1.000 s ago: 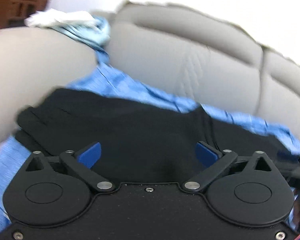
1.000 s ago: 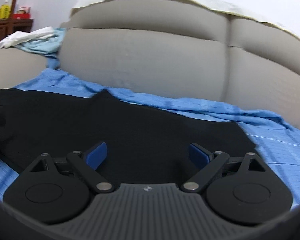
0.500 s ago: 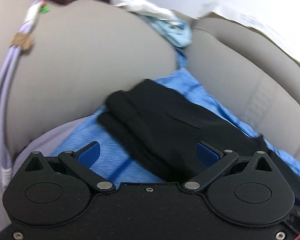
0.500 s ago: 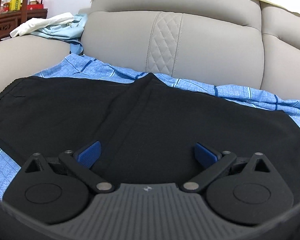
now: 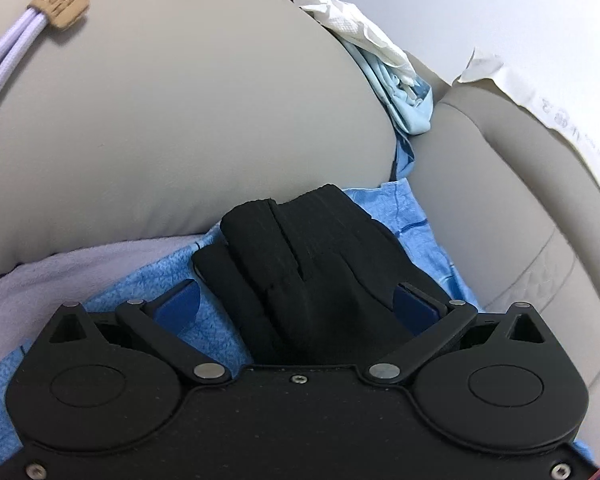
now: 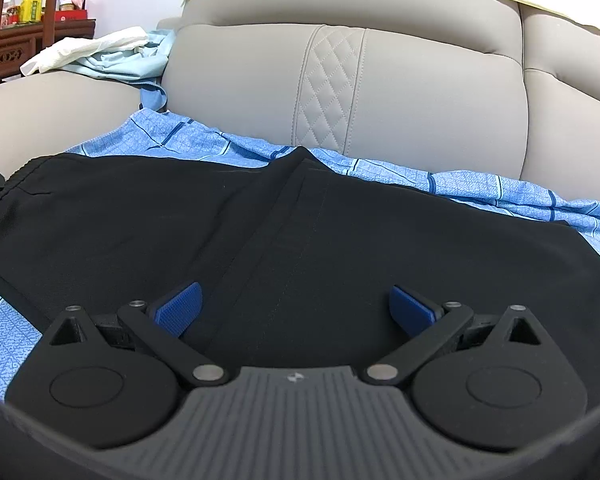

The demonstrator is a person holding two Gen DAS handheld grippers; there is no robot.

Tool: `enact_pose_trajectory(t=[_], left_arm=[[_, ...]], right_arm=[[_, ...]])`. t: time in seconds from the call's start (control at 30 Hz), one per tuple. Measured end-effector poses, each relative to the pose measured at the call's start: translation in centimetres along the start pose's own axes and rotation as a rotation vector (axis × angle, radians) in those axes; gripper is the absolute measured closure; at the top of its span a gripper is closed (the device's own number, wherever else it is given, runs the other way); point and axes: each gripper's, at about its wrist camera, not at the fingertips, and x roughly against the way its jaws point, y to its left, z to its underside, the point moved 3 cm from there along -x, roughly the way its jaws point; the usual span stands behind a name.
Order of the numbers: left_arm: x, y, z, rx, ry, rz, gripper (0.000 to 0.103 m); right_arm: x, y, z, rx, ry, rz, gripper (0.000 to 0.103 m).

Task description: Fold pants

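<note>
Black pants (image 6: 260, 220) lie spread flat on a blue checked sheet (image 6: 480, 188) on a grey sofa. In the left wrist view their bunched waistband end (image 5: 300, 256) lies between the open blue pads of my left gripper (image 5: 298, 304), not pinched. My right gripper (image 6: 296, 304) is open and empty, low over the middle of the pants near the centre seam. The left part of the pants is cut off in the right wrist view.
The grey sofa armrest (image 5: 160, 120) rises close ahead of the left gripper, with a lilac cable (image 5: 16, 48) over it. White and pale blue clothes (image 6: 108, 56) lie on the armrest top. The sofa backrest (image 6: 340, 88) stands behind the sheet. A wooden shelf (image 6: 28, 36) stands far left.
The left gripper swung left from over the middle of the pants and moved in on the waistband end. The right gripper moved closer and lower over the pants. Both stayed open.
</note>
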Motion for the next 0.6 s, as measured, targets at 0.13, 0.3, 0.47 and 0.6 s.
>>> enact_pose_trajectory(t=[0.13, 0.3, 0.47, 0.6], left_arm=[[-0.7, -1.6, 0.5, -0.118, 0.012, -0.058, 0.005], [-0.7, -1.4, 0.5, -0.059, -0.017, -0.108, 0.084], [1.3, -3.5, -0.9, -0.049, -0.080, -0.025, 0.093], [4.0, -12.1, -0.1, -0.250, -0.135, 0.147, 0.093]], right_arm=[[0.0, -0.1, -0.1, -0.005, 0.002, -0.005, 0.000], [1.4, -1.7, -0.6, -0.041, 0.010, -0.086, 0.000], [4.8, -7.7, -1.2, -0.148, -0.064, -0.099, 0.000], [7.1, -15.7, -1.3, -0.270, -0.101, -0.058, 0.000]])
